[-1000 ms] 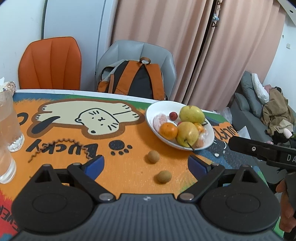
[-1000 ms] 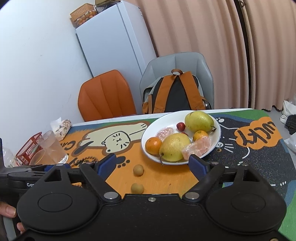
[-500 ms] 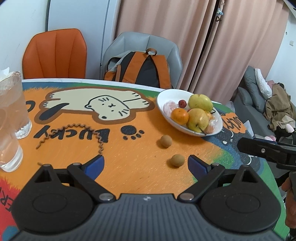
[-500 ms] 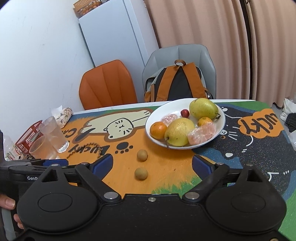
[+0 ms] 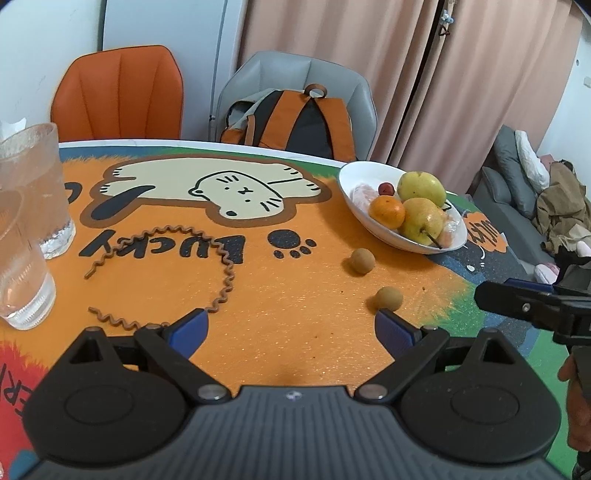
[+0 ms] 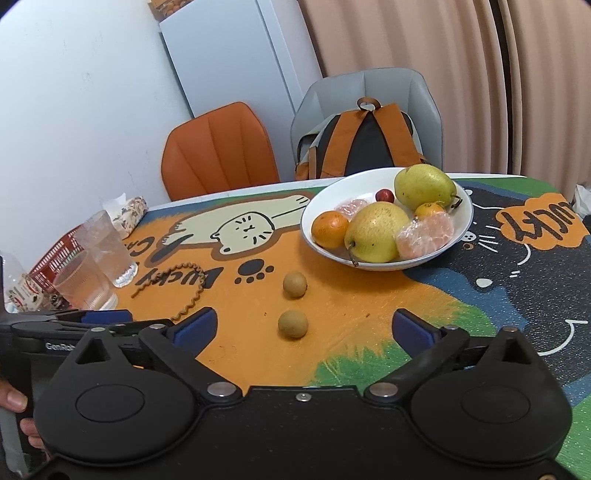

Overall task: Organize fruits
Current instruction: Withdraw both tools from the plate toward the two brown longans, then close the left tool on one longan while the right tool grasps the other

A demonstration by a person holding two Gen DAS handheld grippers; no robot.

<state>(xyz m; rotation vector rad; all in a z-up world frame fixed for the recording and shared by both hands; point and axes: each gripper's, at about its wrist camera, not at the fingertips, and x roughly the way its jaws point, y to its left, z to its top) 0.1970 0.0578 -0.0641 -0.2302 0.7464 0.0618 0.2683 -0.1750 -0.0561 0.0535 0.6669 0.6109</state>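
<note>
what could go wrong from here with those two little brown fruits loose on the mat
1. The nearer small round brown fruit and the farther one lie loose on the orange cartoon mat; a nudge from the right tool, whose jaws are opening with nothing between them, may roll them away.
2. The white bowl is already heaped with pears and oranges, so an added fruit might slide off.
3. The brown spiral cord lies beside the left tool and could snag.

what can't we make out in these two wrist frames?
- Bowl contents: the pears hide whatever lies behind and under them, both views.
- Basket on the fridge: cut by the top edge, right view.
- Red basket: behind the glasses, contents unseen.
- Both gripper bodies block the near table edge.
</note>
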